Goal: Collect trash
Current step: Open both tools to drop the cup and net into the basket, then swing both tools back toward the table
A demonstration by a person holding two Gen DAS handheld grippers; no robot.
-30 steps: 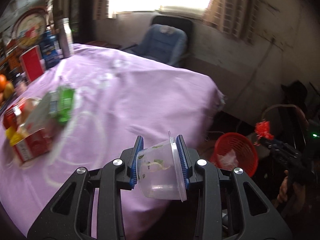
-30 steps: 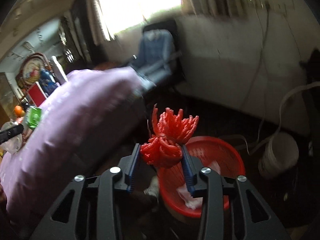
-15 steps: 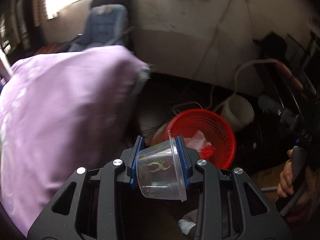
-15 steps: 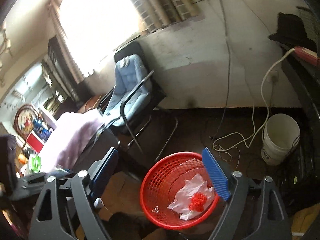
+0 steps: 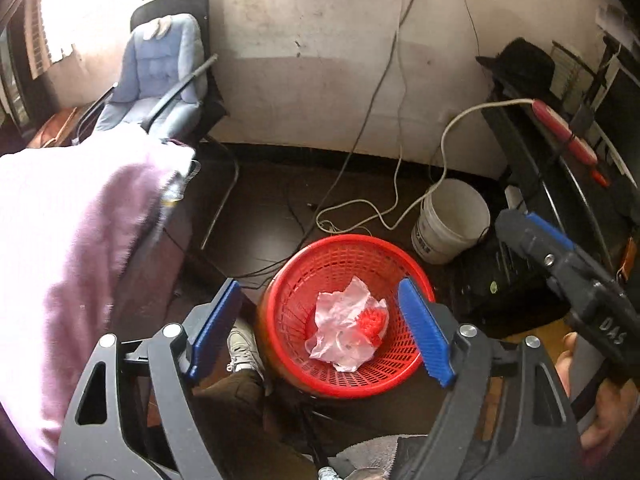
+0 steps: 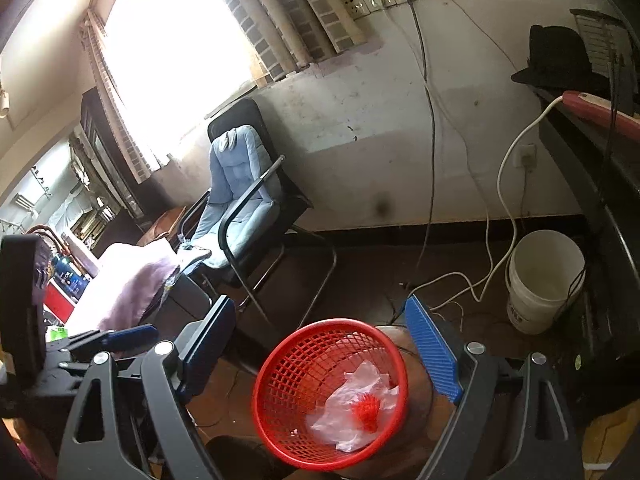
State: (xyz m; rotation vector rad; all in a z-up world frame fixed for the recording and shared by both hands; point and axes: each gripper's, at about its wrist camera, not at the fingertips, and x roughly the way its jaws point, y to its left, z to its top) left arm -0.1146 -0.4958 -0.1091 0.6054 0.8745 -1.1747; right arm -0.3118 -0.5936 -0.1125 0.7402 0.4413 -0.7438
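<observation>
A red mesh basket (image 5: 352,240) stands on the dark floor right below both grippers. In it lie a crumpled pale plastic wrapper (image 5: 340,312) and a red netted ball (image 5: 372,320). My left gripper (image 5: 320,332) hangs over the basket, its jaws opening and nothing between the blue pads. I cannot make out the clear cup. My right gripper (image 6: 320,344) is open and empty above the basket (image 6: 320,326), where the wrapper (image 6: 352,400) and ball (image 6: 366,408) show again. Each gripper shows in the other's view: the right gripper (image 5: 520,224) at the right, the left gripper (image 6: 116,338) at the left.
A white bucket (image 5: 452,220) sits beyond the basket, with cables trailing over the floor. The purple-clothed table (image 5: 60,240) is on the left, a blue-cushioned chair (image 5: 160,68) behind it. A person's shoe (image 5: 242,344) stands beside the basket. Dark shelving (image 5: 560,184) lines the right.
My left gripper swung from the table to above the basket and opened; the clear cup has left its jaws. My right gripper opened and the red netted ball now lies in the basket.
</observation>
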